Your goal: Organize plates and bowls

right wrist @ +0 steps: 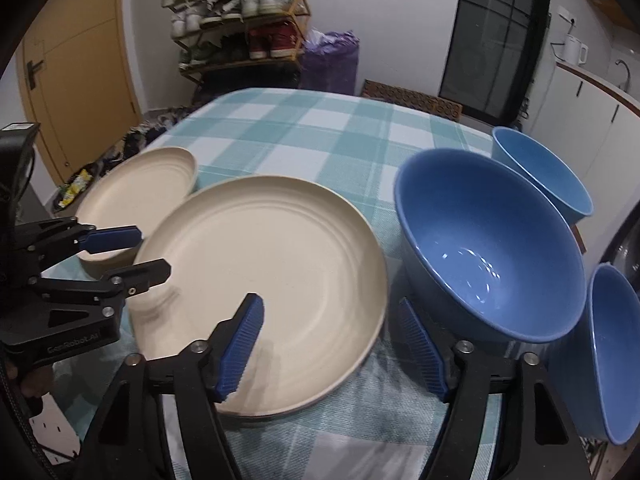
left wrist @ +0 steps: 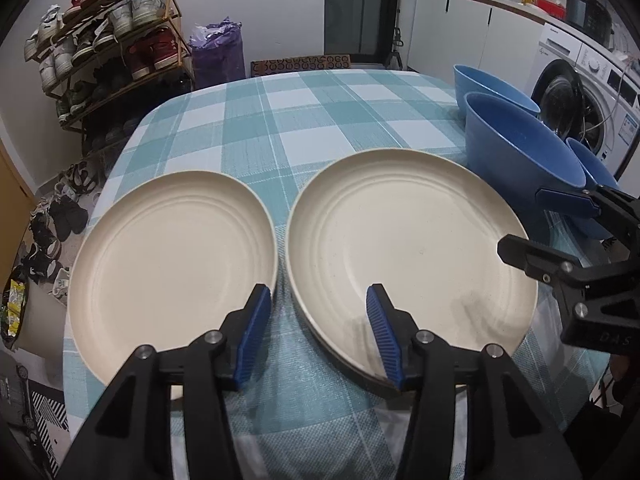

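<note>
Two cream plates lie side by side on the checked table: the left plate [left wrist: 172, 256] [right wrist: 140, 184] and the right plate [left wrist: 408, 248] [right wrist: 264, 280]. Three blue bowls stand to the right: a large bowl [left wrist: 516, 152] [right wrist: 488, 240], a far bowl [left wrist: 492, 88] [right wrist: 540, 172] and a near bowl [left wrist: 592, 172] [right wrist: 612, 352]. My left gripper [left wrist: 318, 336] [right wrist: 150, 254] is open and empty, over the gap between the plates' near rims. My right gripper [right wrist: 336, 348] [left wrist: 532, 220] is open and empty, straddling the right plate's right rim beside the large bowl.
The table [left wrist: 304, 120] has a teal checked cloth. A shoe rack [left wrist: 108, 40] and purple bag [left wrist: 218, 56] stand beyond the far left corner. A washing machine [left wrist: 588, 92] and counter stand to the right. Shoes litter the floor at left.
</note>
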A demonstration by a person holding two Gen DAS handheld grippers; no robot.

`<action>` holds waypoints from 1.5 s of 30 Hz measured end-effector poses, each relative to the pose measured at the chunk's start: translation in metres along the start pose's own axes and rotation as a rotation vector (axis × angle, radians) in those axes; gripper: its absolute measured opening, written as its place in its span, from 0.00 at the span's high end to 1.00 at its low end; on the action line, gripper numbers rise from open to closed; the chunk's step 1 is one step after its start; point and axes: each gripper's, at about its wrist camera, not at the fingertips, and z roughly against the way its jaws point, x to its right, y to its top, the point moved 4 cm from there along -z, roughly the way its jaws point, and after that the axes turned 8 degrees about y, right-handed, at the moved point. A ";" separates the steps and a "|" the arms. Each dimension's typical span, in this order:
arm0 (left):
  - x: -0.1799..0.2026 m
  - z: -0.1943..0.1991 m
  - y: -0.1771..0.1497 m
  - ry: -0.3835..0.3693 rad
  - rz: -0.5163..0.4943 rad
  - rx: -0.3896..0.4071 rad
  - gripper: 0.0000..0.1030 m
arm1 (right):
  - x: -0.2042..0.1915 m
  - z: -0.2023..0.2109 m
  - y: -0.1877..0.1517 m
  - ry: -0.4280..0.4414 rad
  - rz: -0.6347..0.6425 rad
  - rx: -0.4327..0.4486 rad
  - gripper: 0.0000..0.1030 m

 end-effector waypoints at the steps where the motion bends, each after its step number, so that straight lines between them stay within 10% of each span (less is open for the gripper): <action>1: -0.003 0.003 0.000 0.000 0.012 0.005 0.51 | -0.003 0.002 0.002 0.002 0.008 0.017 0.23; 13: -0.049 0.035 0.003 0.055 0.137 0.094 0.00 | -0.026 0.020 0.036 0.074 0.086 0.112 0.02; 45: -0.159 0.039 -0.037 0.255 0.430 0.081 0.00 | -0.063 -0.003 0.115 0.217 0.084 0.096 0.01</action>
